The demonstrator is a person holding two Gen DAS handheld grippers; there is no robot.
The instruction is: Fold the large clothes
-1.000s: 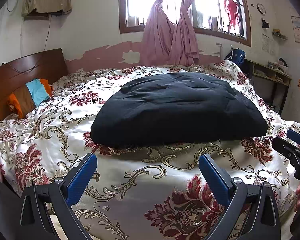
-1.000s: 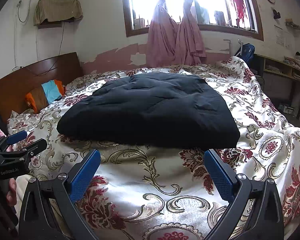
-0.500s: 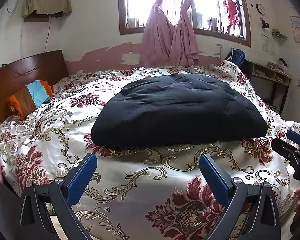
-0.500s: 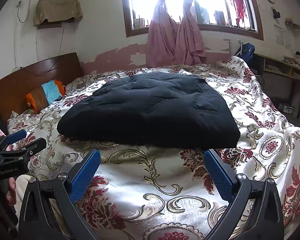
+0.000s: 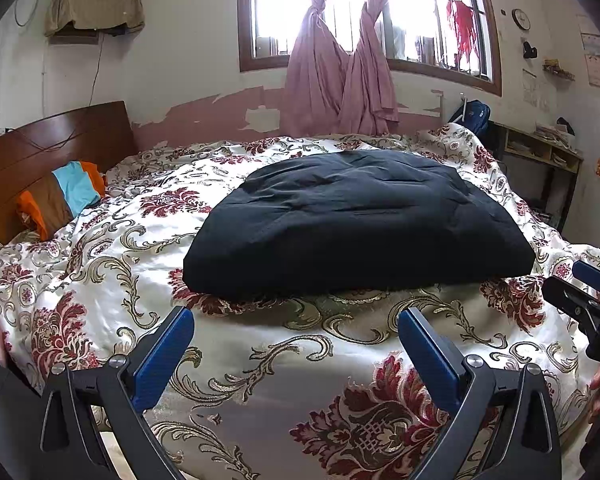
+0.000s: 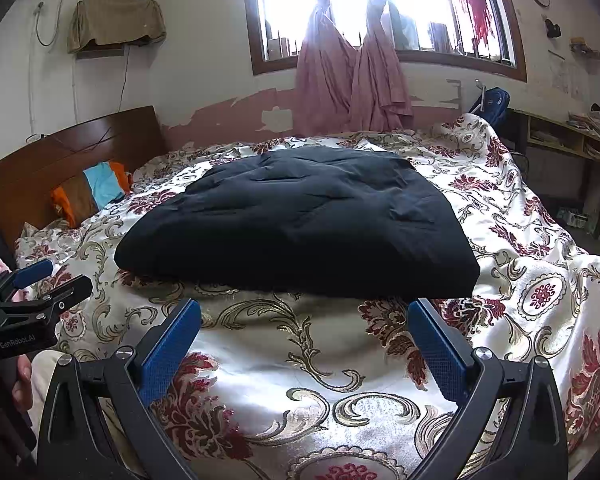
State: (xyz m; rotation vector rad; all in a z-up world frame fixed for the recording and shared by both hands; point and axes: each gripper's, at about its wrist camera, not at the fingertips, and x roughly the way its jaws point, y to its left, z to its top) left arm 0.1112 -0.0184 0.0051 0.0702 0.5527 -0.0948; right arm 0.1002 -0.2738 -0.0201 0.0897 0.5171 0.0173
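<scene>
A bedroom seen from two cameras, each mounted on a hand-held gripper and looking forward over a bed. The bed is covered by a glossy cream bedspread [image 5: 100, 264] printed with dark red flowers and gold scrolls.

Ahead of both tools, in the middle of the bed, lies a large black garment [image 5: 356, 220]. It forms a thick, roughly rectangular pad with several soft creases across its top. Its near edge runs straight across the view, just beyond the fingertips of each gripper. No sleeve, collar or loose flap can be made out, so what kind of garment it is cannot be told.

The left gripper [image 5: 296, 340] has its two blue-padded fingers spread wide with nothing between them, hovering over the bedspread short of the garment. The right gripper [image 6: 308, 332] is the same: spread wide, empty, over bare bedspread just before the garment's near edge. Each tool appears at the edge of the other's view, so they sit side by side, near each other.

Judging by its compact, squared outline, the garment seems already folded down to a bundle, with the grippers off it. Little appears left, perhaps a further fold in half or some smoothing, though that is a guess.

Far beyond the tools, a window with knotted pink curtains [image 5: 340, 76]. Ahead to the left, a wooden headboard [image 5: 60, 140] and an orange, brown and blue pillow [image 5: 64, 196].
</scene>
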